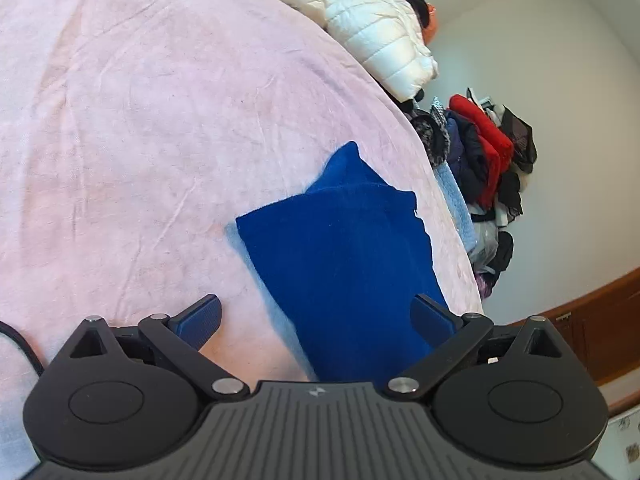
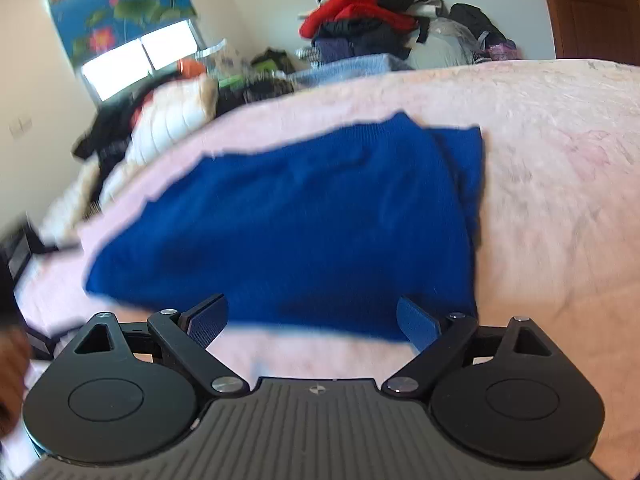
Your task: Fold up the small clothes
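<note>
One blue knit garment [image 1: 344, 256], soft fleecy or fine-knit cloth, lying flat on a pink bedspread [image 1: 140, 120] near the edge of the bed, already doubled over itself at least once: the right wrist view shows a layered edge [image 2: 460, 168] along its right side, and the left wrist view shows a peaked corner [image 1: 348, 156] sticking out beyond the top hem. Left tool [image 1: 316, 320]: fingers spread wide, holding nothing, poised over the near end of the garment, with its right finger [image 1: 432, 320] over the blue cloth and its left finger [image 1: 200, 320] over bare bedspread. Right tool [image 2: 312, 320]: likewise wide and empty, straddling the near hem [image 2: 312, 320]; this view is motion-blurred, so contact with the cloth cannot be judged. Handling, by estimate: light, limp, no stiffness to hold a shape; will sag and drag when lifted by one point; nap looks grippy rather than slippery; not fragile. Suggested hold: pinch through all layers at the two near corners, one tool each, so the stacked layers travel together. Also present: white padded jacket [image 1: 380, 36] and heaped clothes [image 1: 480, 148] beyond the bed; flowered window blind [image 2: 116, 4].
</note>
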The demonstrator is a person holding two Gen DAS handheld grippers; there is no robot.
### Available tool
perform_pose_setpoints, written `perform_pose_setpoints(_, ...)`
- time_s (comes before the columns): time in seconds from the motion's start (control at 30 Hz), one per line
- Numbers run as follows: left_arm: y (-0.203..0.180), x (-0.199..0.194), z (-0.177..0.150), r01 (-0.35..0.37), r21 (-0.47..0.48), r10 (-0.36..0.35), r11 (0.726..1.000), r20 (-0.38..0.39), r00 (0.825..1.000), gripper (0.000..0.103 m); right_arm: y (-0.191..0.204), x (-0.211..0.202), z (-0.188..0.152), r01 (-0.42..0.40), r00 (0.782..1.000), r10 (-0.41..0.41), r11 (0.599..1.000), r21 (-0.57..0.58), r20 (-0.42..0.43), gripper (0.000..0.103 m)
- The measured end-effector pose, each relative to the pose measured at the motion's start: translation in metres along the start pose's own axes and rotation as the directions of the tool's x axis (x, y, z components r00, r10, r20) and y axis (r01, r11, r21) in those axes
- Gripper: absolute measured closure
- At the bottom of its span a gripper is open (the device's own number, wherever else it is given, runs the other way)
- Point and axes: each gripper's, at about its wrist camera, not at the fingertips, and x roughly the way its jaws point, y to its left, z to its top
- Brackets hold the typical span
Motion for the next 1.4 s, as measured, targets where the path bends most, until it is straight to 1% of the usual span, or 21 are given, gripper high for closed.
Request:
perform_pose_setpoints(0.07,-0.003,0.006,0.004,-0.012,-0.037,0.013,0.999,0.022,1.000,0.001,0.004,0.002,-0.006,0.001,1.000,0.000,0.999,-0.048,0.014,0.006)
perform_pose_setpoints(0.13,-0.009,0.014,0.006,-0.032,-0.044,0.033,0.999,0.036,0.999,0.002,0.008,0.006,-0.004,0.008,1.000,-0.008,0.997,-0.074,0.001,0.002)
perform_pose_setpoints(0.3,-0.019,0.029,0.010,-0.069,-0.031,0.071,0.997,0.074,0.995,0.005,0.009,0.000,-0.009,0.006,1.000,-0.006,0.997,-0.083,0.002,0.002)
perform_pose_setpoints(0.33,-0.020,0.029,0.008,-0.087,-0.031,0.090,0.996,0.091,0.992,0.017,0.006,-0.001,-0.009,-0.003,1.000,0.003,0.997,-0.072,0.006,0.002)
perform_pose_setpoints(0.4,-0.022,0.032,0.004,-0.130,0.001,0.129,0.992,0.108,0.986,0.051,0.004,-0.005,-0.011,-0.020,1.000,0.021,0.999,-0.049,0.014,0.002)
perform_pose_setpoints(0.43,-0.022,0.033,0.003,-0.145,0.019,0.142,0.989,0.111,0.984,0.055,0.003,-0.005,-0.011,-0.027,0.999,0.027,0.999,-0.041,0.017,0.002)
perform_pose_setpoints(0.57,-0.023,0.031,0.002,-0.149,0.062,0.142,0.987,0.107,0.984,0.055,0.001,-0.007,-0.012,-0.038,0.999,0.038,0.999,-0.029,0.022,0.002)
perform_pose_setpoints(0.63,-0.024,0.031,0.003,-0.165,0.075,0.157,0.983,0.102,0.982,0.059,0.000,-0.007,-0.012,-0.043,0.999,0.044,0.999,-0.022,0.025,0.002)
perform_pose_setpoints(0.67,-0.025,0.032,0.003,-0.184,0.085,0.175,0.979,0.102,0.979,0.070,-0.001,-0.008,-0.012,-0.047,0.999,0.047,0.999,-0.018,0.026,0.002)
perform_pose_setpoints(0.7,-0.027,0.033,0.003,-0.207,0.097,0.197,0.974,0.102,0.975,0.077,-0.001,-0.008,-0.012,-0.051,0.998,0.051,0.999,-0.013,0.028,0.002)
perform_pose_setpoints(0.73,-0.027,0.036,0.003,-0.222,0.105,0.213,0.969,0.092,0.973,0.092,-0.002,-0.008,-0.012,-0.054,0.998,0.055,0.998,-0.009,0.029,0.002)
perform_pose_setpoints(0.77,-0.026,0.038,0.004,-0.216,0.101,0.208,0.971,0.080,0.975,0.095,-0.002,-0.009,-0.012,-0.058,0.998,0.058,0.998,-0.005,0.031,0.002)
perform_pose_setpoints(0.83,-0.028,0.036,0.003,-0.219,0.108,0.209,0.970,0.094,0.973,0.096,-0.004,-0.010,-0.012,-0.065,0.997,0.064,0.998,0.004,0.034,0.002)
perform_pose_setpoints(0.93,-0.042,0.036,-0.002,-0.268,0.160,0.250,0.950,0.123,0.960,0.096,-0.005,-0.011,-0.013,-0.074,0.997,0.073,0.997,0.016,0.038,0.002)
perform_pose_setpoints(1.07,-0.064,0.034,-0.008,-0.302,0.226,0.270,0.926,0.162,0.949,0.097,-0.007,-0.011,-0.013,-0.083,0.996,0.082,0.996,0.029,0.044,0.002)
perform_pose_setpoints(1.17,-0.095,0.033,-0.019,-0.298,0.358,0.247,0.885,0.182,0.952,0.097,-0.014,-0.015,-0.013,-0.113,0.992,0.108,0.990,0.084,0.061,0.002)
perform_pose_setpoints(1.2,-0.105,0.031,-0.026,-0.284,0.404,0.224,0.870,0.189,0.956,0.097,-0.020,-0.016,-0.013,-0.135,0.989,0.127,0.984,0.119,0.069,0.002)
perform_pose_setpoints(1.27,-0.131,0.028,-0.043,-0.249,0.505,0.171,0.826,0.195,0.966,0.097,-0.030,-0.020,-0.011,-0.167,0.985,0.154,0.967,0.193,0.082,0.002)
perform_pose_setpoints(1.33,-0.159,0.028,-0.069,-0.213,0.620,0.119,0.755,0.190,0.974,0.097,-0.040,-0.029,-0.009,-0.172,0.984,0.152,0.945,0.280,0.090,0.004)
perform_pose_setpoints(1.37,-0.171,0.028,-0.084,-0.198,0.674,0.095,0.712,0.187,0.978,0.097,-0.046,-0.037,-0.009,-0.178,0.982,0.147,0.925,0.336,0.115,0.003)
perform_pose_setpoints(1.4,-0.184,0.028,-0.104,-0.173,0.737,0.063,0.653,0.174,0.983,0.099,-0.054,-0.046,-0.010,-0.185,0.979,0.138,0.903,0.388,0.148,0.003)
